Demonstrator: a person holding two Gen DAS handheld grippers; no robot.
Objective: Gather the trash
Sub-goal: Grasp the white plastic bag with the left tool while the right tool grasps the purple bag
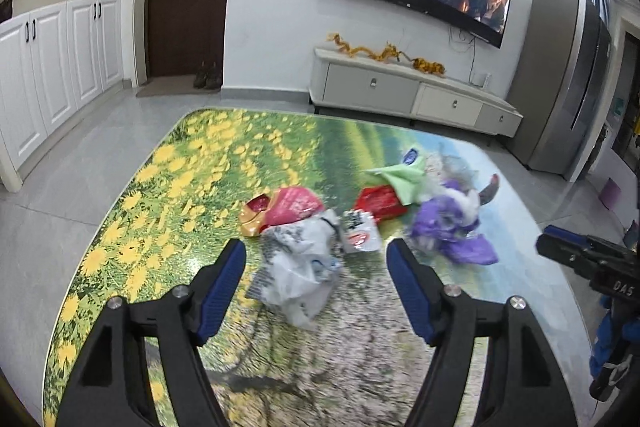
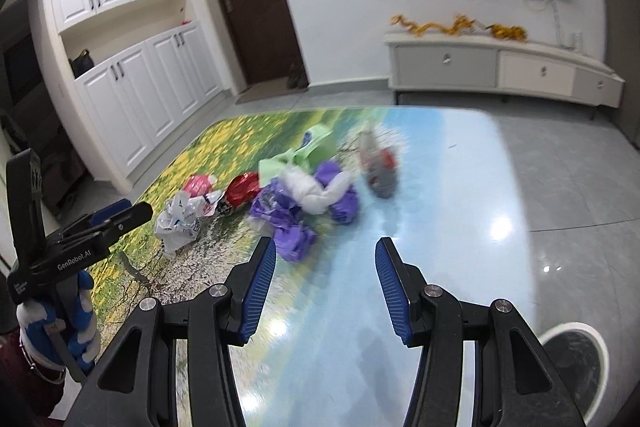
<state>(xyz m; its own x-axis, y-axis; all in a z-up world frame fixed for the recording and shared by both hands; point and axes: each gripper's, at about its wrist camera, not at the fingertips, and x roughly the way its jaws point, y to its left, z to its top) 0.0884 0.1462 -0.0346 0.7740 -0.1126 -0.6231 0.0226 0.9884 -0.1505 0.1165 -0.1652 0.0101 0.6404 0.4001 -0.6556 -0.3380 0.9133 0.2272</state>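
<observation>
Both grippers' fingers spread and empty, left gripper (image 1: 316,261), right gripper (image 2: 325,259), trash pile (image 1: 360,215) motion-blurred, wrappers' print unreadable

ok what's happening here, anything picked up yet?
Not yet. A person holds a tool in each hand over a table strewn with trash. The left tool is open, lined up on a crumpled white plastic bag. The right tool is open and empty, just short of a purple wrapper.

crumpled bags and wrappers (image 1: 304,259) (image 2: 296,203) strewn across the table's middle
</observation>
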